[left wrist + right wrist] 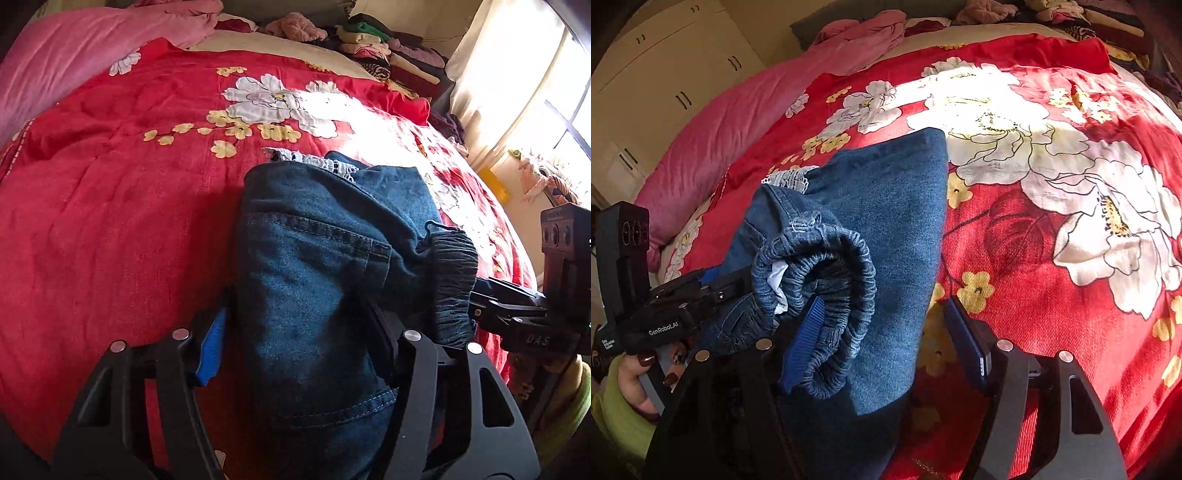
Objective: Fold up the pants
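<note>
The blue denim pants (314, 266) lie as a folded bundle on the red flowered bedspread (110, 184), with a lace-trimmed hem at the far end and the elastic waistband (450, 280) bunched at the right. My left gripper (299, 347) is open, its jaws wide on either side of the bundle. In the right wrist view the pants (879, 229) fill the lower middle, waistband (827, 295) rolled over the left blue pad (803, 347). My right gripper (882, 343) is open with the denim between its fingers. Each gripper shows at the edge of the other's view.
A pink quilt (55, 66) lies along the bed's left side. Stacks of folded clothes (388, 55) sit at the bed's far right corner. A bright window with curtain (535, 92) is at right. White wardrobe doors (665, 81) stand at left.
</note>
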`<state>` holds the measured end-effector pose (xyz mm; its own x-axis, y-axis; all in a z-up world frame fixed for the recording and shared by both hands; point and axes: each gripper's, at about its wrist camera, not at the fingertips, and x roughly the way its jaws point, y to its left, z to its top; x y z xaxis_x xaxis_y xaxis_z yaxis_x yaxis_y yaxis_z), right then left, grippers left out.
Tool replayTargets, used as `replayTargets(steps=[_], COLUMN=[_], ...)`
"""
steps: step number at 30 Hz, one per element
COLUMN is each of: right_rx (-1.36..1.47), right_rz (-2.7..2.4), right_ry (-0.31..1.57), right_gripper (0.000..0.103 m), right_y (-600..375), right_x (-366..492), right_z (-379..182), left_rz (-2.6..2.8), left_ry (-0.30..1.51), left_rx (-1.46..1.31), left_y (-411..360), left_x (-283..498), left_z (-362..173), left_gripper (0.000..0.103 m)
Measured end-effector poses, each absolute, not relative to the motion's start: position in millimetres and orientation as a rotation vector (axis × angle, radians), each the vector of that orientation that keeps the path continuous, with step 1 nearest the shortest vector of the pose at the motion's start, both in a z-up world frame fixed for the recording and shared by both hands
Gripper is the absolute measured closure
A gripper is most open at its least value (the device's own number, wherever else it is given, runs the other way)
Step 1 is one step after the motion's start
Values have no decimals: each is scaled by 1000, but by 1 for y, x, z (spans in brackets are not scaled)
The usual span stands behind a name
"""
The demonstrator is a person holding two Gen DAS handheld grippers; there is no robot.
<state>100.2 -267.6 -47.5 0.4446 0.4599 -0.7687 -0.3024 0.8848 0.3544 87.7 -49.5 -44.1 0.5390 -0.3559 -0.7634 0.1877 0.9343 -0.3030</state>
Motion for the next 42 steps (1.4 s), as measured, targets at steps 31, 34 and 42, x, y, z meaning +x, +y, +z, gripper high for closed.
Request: replayTargets(steps=[31, 34, 42], right_rx=[63, 55, 50], right_rz=[526, 519, 502], right_ry=[766, 761, 750], right_gripper=[85, 85, 85], right_y=[-238, -236, -232], right_x=[131, 139, 154], right_z=[22, 23, 24], left_rz=[-371, -361, -346], left_ry=[839, 837, 829], left_rx=[-177, -178, -171], left_y=[-62, -62, -63], left_x=[123, 131, 145], left_z=[13, 15, 16], left_gripper=[84, 84, 84])
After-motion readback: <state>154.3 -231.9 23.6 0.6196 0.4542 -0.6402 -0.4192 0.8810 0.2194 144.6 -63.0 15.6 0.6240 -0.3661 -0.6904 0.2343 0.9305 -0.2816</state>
